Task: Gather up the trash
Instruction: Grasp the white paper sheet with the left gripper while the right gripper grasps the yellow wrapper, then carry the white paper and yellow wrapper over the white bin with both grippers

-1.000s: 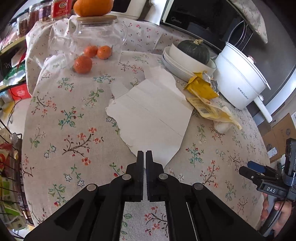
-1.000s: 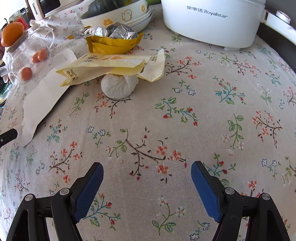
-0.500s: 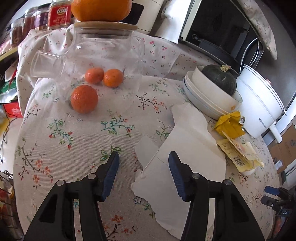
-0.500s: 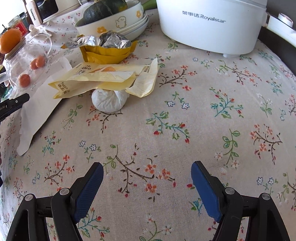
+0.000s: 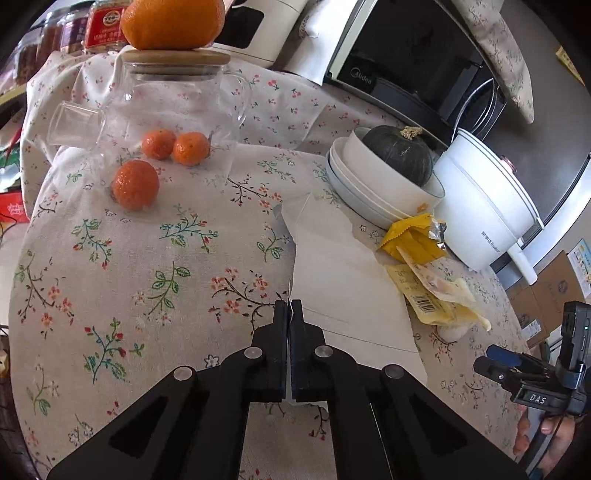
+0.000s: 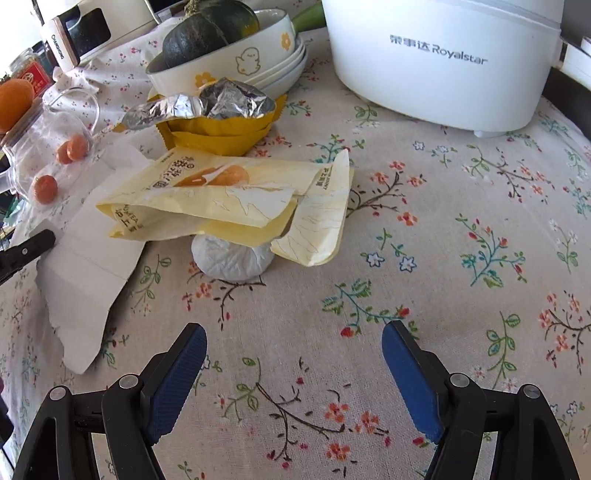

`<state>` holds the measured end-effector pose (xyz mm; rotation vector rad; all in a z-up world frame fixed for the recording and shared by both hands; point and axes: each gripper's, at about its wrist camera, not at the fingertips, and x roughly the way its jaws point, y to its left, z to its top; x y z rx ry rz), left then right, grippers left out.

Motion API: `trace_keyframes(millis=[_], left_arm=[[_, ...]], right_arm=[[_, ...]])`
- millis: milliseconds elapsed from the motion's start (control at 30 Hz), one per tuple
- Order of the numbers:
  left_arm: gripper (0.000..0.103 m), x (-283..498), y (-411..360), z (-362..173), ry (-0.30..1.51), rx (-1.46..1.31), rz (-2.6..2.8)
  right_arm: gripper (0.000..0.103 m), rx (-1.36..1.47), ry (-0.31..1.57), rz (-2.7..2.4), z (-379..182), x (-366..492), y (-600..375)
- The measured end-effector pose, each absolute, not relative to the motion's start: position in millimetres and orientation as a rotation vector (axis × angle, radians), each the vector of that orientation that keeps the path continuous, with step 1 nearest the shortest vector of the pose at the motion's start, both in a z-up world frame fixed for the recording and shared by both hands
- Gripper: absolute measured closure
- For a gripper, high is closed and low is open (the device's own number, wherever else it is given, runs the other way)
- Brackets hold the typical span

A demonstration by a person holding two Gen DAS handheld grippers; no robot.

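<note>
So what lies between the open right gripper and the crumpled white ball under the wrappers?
Only bare floral tablecloth separates the right gripper from the white ball, per the right wrist view.

"Royalstar" on the white cooker, "Midea" on the microwave, "DAS" on the right gripper.

White paper ball: top hidden under the pale yellow wrappers; in left wrist view only a sliver shows. Torn paper sheet: near edge covered by the left gripper. Jar labels at the top edge cut off, unreadable.
</note>
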<state>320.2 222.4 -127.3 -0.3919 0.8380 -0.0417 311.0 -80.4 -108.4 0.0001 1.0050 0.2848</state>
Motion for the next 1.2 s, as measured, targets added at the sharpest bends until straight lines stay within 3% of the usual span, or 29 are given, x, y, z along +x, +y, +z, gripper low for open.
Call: trace_keyframes(millis=[367,733,833,867,1000,1200], left_arm=[[0.103,221,225,-70,0.811,-0.379,0.048],[0.103,168,232,-47,0.771,-0.444,0.096],[0.103,162,233,-40,0.751,-0.470,0.086],[0.103,160,232,-36,0.741,-0.477,0.084],[0.103,149,228,-21,0.704,-0.471,0.082],[0.103,131,213,-13,0.694,-0.478,0.058]], right_arm=[[0.021,-0.262,0.935,0.393,-82,312,-19],[0.023,-0.734,0.857,0.367,-105,326,49],[0.046,-0.763,0.884,0.354,-116,332,54],[0.061,-0.759,0.889,0.341,-116,333,54],[0.096,-0.650,0.872,0.332,-91,331,46],[0.102,-0.491,0.830,0.335,-33,306,10]])
